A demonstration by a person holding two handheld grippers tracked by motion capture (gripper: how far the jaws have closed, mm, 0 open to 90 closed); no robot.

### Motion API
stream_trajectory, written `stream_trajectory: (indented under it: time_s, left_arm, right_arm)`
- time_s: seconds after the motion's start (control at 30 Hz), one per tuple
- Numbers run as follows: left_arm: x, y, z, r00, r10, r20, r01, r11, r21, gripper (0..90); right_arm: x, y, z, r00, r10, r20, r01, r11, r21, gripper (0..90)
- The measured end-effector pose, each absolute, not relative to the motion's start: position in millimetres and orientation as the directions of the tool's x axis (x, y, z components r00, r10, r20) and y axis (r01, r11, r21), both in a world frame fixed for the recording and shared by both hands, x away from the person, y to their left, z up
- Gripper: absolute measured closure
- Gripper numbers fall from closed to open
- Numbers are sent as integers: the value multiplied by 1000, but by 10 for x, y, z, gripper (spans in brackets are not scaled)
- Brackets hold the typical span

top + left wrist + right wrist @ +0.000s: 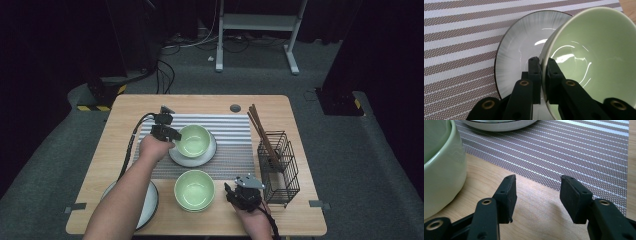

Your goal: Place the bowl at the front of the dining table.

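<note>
Two grippers: left gripper (541, 65) pinches green bowl (594, 60) rim; right gripper (537, 195) spread, empty.

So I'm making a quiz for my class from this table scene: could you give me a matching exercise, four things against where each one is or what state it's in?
Things:
1. left hand-held gripper
2. right hand-held gripper
3. chopsticks
4. near green bowl

Places or states:
A. standing in the wire basket
B. open, over bare wood beside the striped mat
C. on the table's front edge, between the two hands
D. shut on the rim of the far green bowl, over the white plate

Pairs: 1-D, 2-B, 3-A, 4-C
</note>
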State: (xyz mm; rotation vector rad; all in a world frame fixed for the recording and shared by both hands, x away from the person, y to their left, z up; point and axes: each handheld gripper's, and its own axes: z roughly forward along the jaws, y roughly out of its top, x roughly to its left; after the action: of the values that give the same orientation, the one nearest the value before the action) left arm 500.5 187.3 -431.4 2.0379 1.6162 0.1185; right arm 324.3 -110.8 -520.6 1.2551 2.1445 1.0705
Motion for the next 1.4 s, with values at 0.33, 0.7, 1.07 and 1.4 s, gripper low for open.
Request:
stream_trajectory:
  time_s: [0.33,0.7,1.07,1.4]
  left_arm:
    - [5036,1867,-4366,266,929,-257,887,-132,442,846]
    - [5049,1848,-4426,256,928,-272,896,-122,427,842]
    - [5047,1886,-4467,229,934,-274,897,-93,432,837]
    - [5045,1896,-4481,219,938,-269,893,-82,442,838]
  right_arm:
    - [3244,-1117,-5206,-498,867,12,532,294,794,470]
    - [3242,-1114,-5208,-497,867,13,533,294,794,470]
    - [3239,-1110,-5209,-497,867,13,533,294,793,470]
    - [3231,-1104,-5204,-496,868,13,533,293,793,470]
